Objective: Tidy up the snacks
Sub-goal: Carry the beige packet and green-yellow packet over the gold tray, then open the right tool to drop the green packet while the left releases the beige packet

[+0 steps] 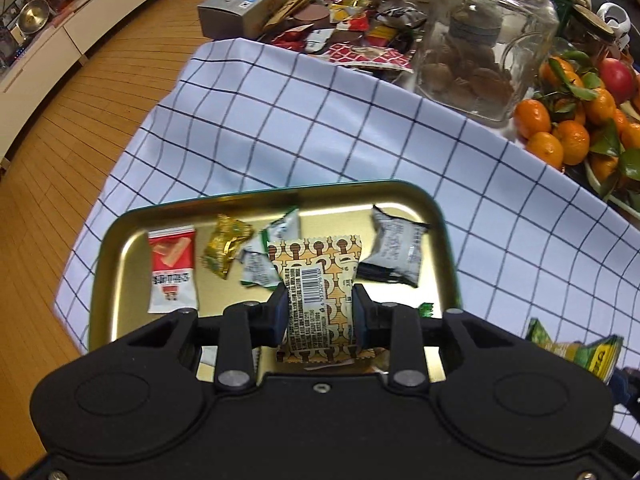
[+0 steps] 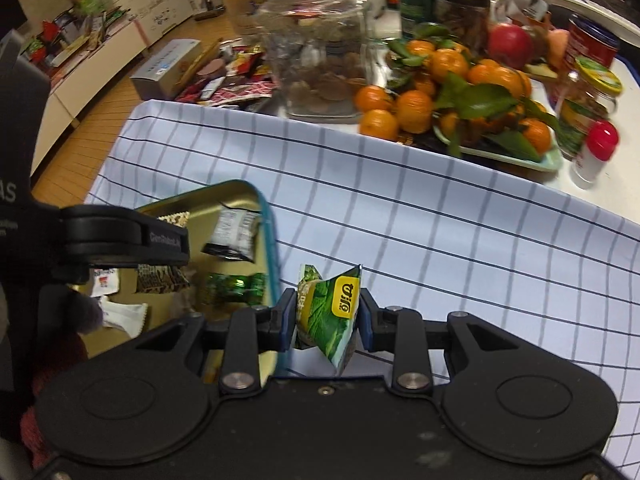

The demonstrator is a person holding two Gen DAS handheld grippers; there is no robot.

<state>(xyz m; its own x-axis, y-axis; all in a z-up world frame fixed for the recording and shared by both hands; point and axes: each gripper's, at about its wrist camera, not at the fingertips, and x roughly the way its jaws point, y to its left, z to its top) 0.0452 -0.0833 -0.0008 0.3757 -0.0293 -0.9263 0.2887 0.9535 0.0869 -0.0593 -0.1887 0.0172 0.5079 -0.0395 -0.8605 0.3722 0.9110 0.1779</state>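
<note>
A gold tin tray (image 1: 132, 236) with a teal rim lies on the checked cloth and holds several wrapped snacks. Over it my left gripper (image 1: 320, 312) is shut on a tan patterned packet (image 1: 316, 276) with a barcode. In the tray lie a red-and-white wafer packet (image 1: 173, 268), a gold candy (image 1: 226, 250) and a grey packet (image 1: 394, 252). In the right wrist view my right gripper (image 2: 329, 318) is shut on a green-and-yellow packet (image 2: 330, 312), just right of the tray's rim (image 2: 269, 240), above the cloth. The left gripper's body (image 2: 120, 240) shows over the tray.
Behind the checked cloth (image 1: 320, 128) stand a glass jar (image 1: 480, 48) of brown pieces, a heap of loose snacks (image 1: 360, 28), a grey box (image 1: 244, 4) and a dish of mandarins (image 2: 452, 96). Jars and a red-capped bottle (image 2: 596, 152) stand at the far right. Wooden floor lies left.
</note>
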